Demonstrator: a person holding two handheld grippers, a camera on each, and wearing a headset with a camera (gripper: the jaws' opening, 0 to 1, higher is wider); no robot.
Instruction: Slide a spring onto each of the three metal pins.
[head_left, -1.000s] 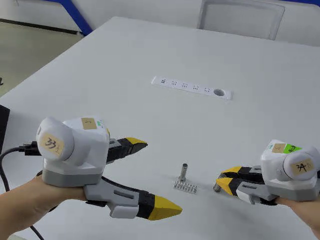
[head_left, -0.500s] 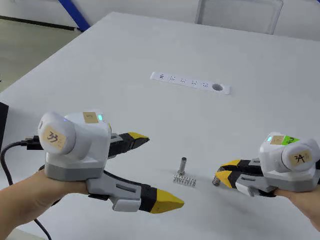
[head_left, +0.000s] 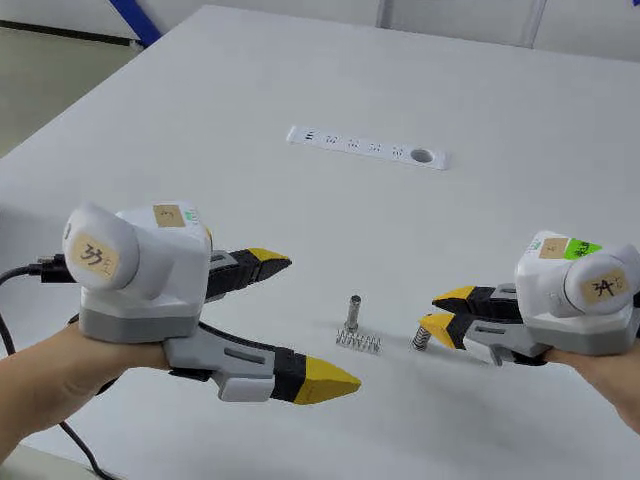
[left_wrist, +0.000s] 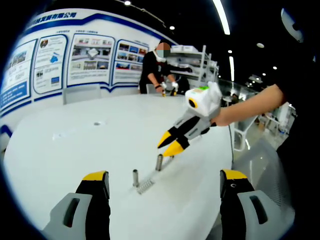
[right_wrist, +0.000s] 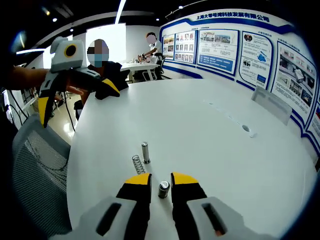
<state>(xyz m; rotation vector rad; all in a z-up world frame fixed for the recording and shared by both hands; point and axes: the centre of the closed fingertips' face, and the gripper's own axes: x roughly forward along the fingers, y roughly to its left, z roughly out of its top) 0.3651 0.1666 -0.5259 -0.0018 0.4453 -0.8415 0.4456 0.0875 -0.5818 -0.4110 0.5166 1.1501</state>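
Note:
A bare metal pin (head_left: 353, 310) stands upright mid-table, with a loose spring (head_left: 358, 343) lying just in front of it. To its right stands a second, shorter pin (head_left: 422, 338) that looks wrapped in a spring coil. My right gripper (head_left: 443, 312) is low over the table, narrowly open, and this short pin (right_wrist: 164, 189) sits between its yellow tips without clear contact. Beyond it are the bare pin (right_wrist: 145, 152) and the spring (right_wrist: 135, 164). My left gripper (head_left: 300, 320) hovers wide open and holds nothing, left of the bare pin (left_wrist: 135, 177) and spring (left_wrist: 146, 186).
A white power strip (head_left: 365, 147) lies further back on the white table (head_left: 220, 120). A black cable (head_left: 20, 275) trails from the left gripper near the table's front-left edge. A grey mesh chair (right_wrist: 35, 165) stands beside the table. People work at a far bench.
The head camera has drifted, shifting the whole picture up and left. Both grippers, the pins and the spring keep about the same places relative to one another.

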